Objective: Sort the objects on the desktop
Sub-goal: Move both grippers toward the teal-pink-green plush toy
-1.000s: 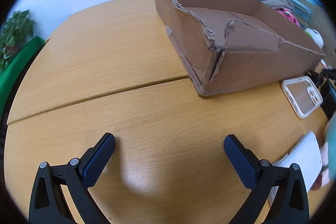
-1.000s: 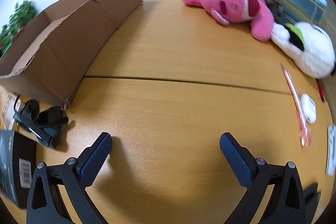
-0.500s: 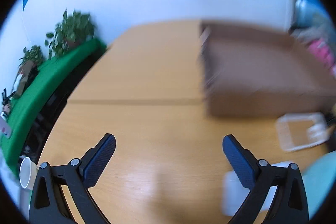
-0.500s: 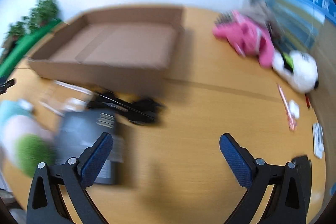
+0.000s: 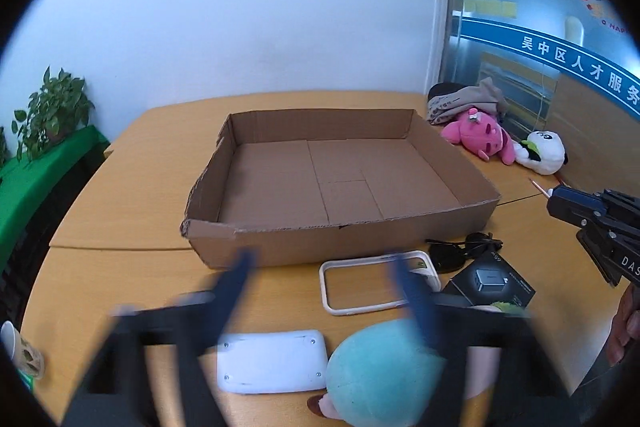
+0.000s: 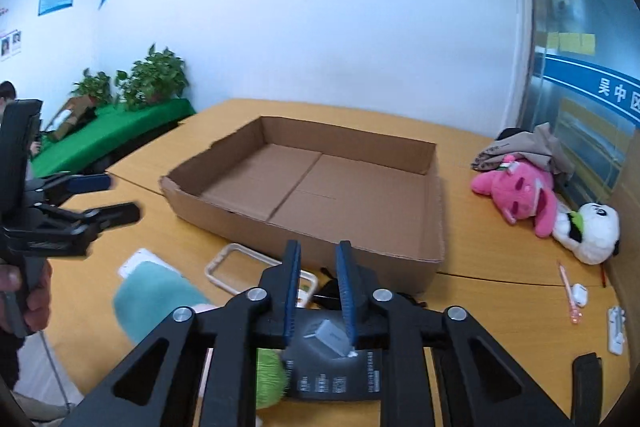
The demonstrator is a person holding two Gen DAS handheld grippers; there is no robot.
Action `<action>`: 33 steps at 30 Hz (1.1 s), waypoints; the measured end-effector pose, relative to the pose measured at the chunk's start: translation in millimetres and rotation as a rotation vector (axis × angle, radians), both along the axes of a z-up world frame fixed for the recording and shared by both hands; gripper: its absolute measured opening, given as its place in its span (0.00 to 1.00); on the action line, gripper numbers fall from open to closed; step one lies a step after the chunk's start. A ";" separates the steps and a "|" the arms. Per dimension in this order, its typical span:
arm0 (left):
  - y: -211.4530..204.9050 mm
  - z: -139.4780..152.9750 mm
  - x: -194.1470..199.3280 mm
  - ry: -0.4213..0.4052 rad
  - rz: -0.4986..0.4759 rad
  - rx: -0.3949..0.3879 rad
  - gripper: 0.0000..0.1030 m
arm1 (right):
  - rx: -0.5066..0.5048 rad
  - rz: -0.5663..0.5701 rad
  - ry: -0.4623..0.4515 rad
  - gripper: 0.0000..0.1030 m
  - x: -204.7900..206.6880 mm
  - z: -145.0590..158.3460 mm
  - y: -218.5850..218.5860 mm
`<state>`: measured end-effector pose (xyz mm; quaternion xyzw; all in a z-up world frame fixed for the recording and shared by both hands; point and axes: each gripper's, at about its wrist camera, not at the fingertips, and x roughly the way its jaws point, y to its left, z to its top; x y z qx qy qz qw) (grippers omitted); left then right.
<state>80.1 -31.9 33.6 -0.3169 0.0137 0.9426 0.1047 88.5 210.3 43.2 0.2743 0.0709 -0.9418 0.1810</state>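
Observation:
An empty cardboard tray (image 5: 340, 179) (image 6: 320, 195) sits mid-table. In front of it lie a clear phone case (image 5: 372, 283), black sunglasses (image 5: 460, 251), a black charger box (image 5: 492, 283) (image 6: 336, 367), a white flat case (image 5: 272, 361) and a teal plush (image 5: 384, 375) (image 6: 156, 299). My left gripper (image 5: 324, 287) is blurred and open, raised above the clear case. My right gripper (image 6: 318, 259) has narrowed to a small gap with nothing between its pads, above the charger box.
A pink plush (image 6: 516, 187) and a panda plush (image 6: 588, 235) lie at the far right beside a heap of cloth (image 6: 528, 147). A pink pen (image 6: 568, 291) and small white items (image 6: 616, 327) lie right. A paper cup (image 5: 12, 343) stands left. Plants (image 6: 156, 75) stand on a green bench.
Both grippers rose and pulled back, so the whole tray and the clutter in front now show. The right jaws closed from wide open to a narrow gap. The left gripper is blurred.

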 end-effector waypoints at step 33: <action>-9.1 -46.4 -131.5 -0.154 0.134 -0.089 0.94 | -0.074 -0.115 -0.302 1.00 -166.0 -65.5 48.8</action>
